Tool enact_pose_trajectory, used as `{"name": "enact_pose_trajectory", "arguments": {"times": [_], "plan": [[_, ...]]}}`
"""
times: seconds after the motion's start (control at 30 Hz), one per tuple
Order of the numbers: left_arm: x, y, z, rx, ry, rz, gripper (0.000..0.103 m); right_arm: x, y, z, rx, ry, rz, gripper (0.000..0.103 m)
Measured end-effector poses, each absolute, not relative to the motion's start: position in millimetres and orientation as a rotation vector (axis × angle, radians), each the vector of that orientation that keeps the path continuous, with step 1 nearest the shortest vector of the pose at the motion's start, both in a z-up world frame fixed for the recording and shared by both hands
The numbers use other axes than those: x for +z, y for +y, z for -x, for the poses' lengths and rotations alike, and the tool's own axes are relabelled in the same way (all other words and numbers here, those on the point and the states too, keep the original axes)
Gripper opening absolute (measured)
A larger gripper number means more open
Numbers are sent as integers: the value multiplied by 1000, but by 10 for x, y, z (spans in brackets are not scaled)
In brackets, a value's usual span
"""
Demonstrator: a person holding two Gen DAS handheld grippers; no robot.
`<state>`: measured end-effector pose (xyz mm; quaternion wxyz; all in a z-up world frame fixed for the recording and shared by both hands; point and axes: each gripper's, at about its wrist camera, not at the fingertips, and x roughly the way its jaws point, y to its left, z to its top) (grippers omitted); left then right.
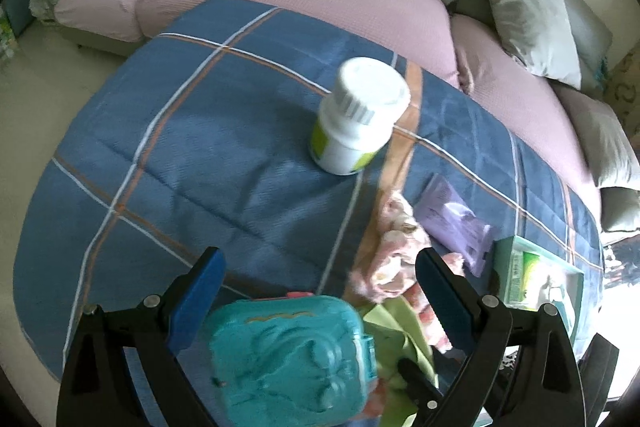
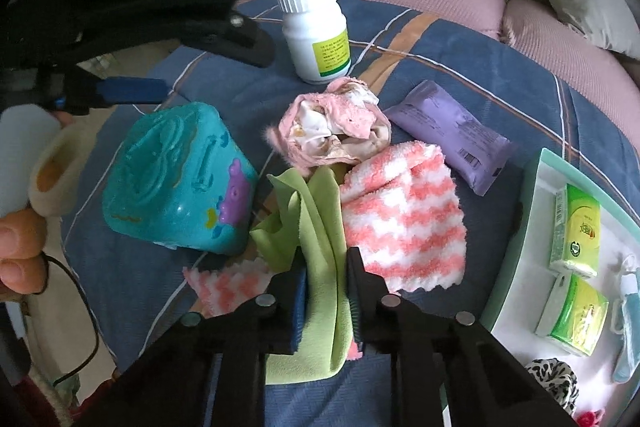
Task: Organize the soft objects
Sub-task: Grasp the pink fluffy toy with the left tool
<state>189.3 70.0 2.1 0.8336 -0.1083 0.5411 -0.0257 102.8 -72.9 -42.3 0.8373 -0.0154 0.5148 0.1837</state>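
Right gripper pinching the green cloth on the quilt

The right gripper (image 2: 326, 287) had its jaws nearly closed on the soft lime-green cloth (image 2: 316, 227), bunched between the teal moulded plastic box (image 2: 176, 183) and the pink-and-white striped fleece towel (image 2: 404, 215), probably to lift it free of the pile. The left gripper (image 1: 320, 283), marked "GenRobot.AI", hung wide open and empty above the box. The white pill bottle's (image 2: 316, 31) label was too small to read.

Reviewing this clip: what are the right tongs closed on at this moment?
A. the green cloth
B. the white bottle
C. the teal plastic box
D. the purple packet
A: in the right wrist view, the right tongs pinch a fold of the green cloth, while the other three things lie apart from them.
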Motion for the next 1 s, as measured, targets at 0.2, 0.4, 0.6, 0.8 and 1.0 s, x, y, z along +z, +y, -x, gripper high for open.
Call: {"name": "enact_pose_trajectory", "arguments": {"times": [0.2,0.4,0.6,0.8,1.0], "plan": [[10,547,-1935,-101,1148,204,86,-412,-824,-1053,401,1088,-18,11],[36,444,-1934,-139,1135,186,86,-311,-949,-1073,407,1051,-72,9],[-15,306,-1979,-177,1151,180,73,-241,-1109,-1078,377,1029,-107,9],[-68,135,-2007,-209,1167,172,73,-258,-1230,-1095,341,1038,-110,9],[-166,-41,-2050,-231,1190,172,53,-275,-1278,-1110,339,1044,-116,9]]}}
